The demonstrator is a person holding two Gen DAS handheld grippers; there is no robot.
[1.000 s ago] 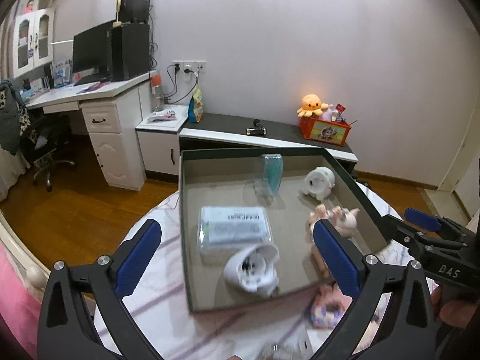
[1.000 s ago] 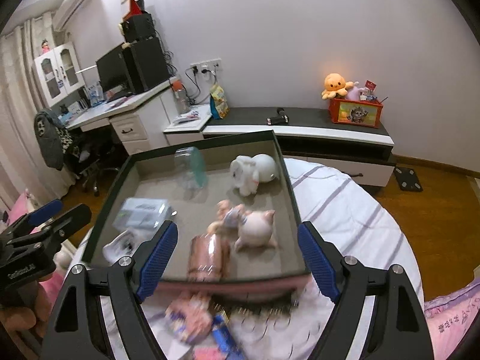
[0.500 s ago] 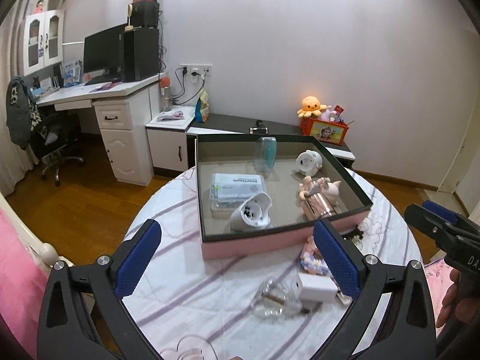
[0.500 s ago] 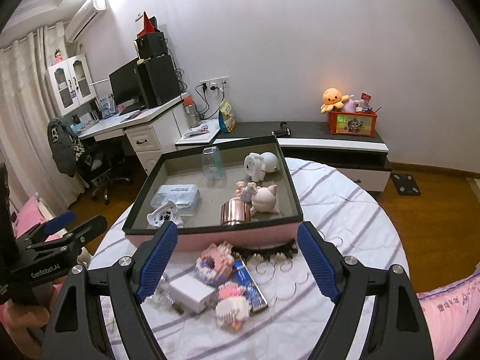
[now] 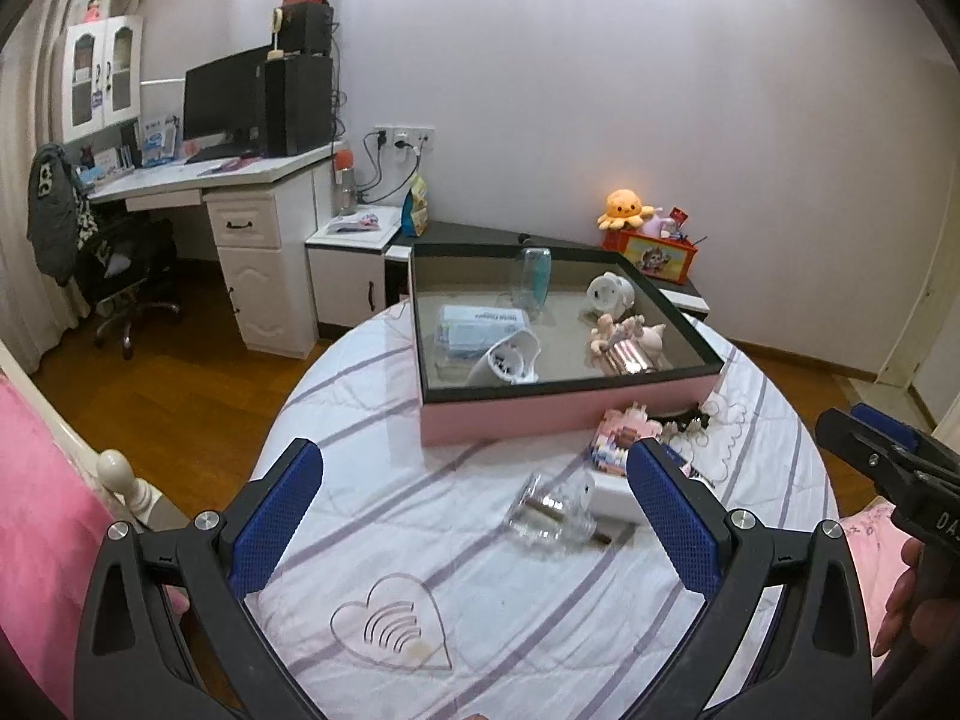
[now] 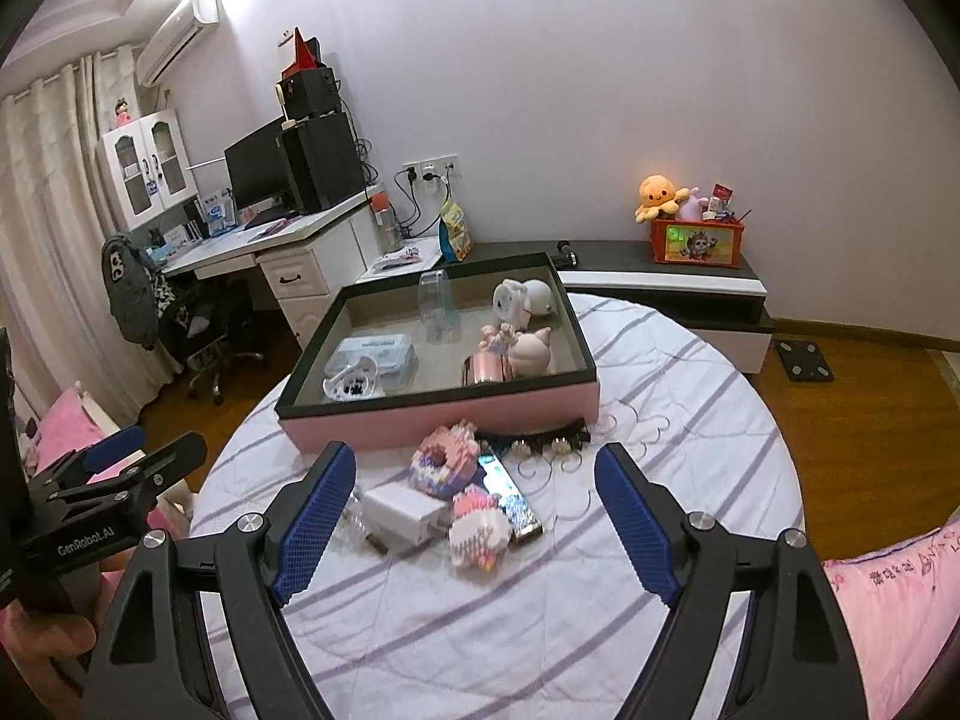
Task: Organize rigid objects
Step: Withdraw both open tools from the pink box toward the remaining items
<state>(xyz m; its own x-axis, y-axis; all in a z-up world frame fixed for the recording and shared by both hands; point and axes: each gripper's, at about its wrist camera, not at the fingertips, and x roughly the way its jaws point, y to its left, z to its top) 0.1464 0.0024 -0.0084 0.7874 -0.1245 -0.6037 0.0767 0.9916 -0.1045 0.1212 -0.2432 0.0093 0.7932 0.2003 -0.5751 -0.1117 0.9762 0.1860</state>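
Both claws, the left claw (image 5: 474,510) and right claw (image 6: 474,516), are hanging spread apart and empty above the round striped table (image 6: 690,396). The white plastic charger block (image 6: 402,513) is lying before the shallow pink-sided box (image 6: 444,414); looking light, stiff and smooth, best pinched across its flat sides.

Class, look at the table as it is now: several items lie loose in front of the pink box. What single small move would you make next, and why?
Probably bring the right gripper, jaws open and empty, down over the white charger block. It lies loose on the tablecloth outside the pink box, close in front of that gripper, and the box has bare floor left.
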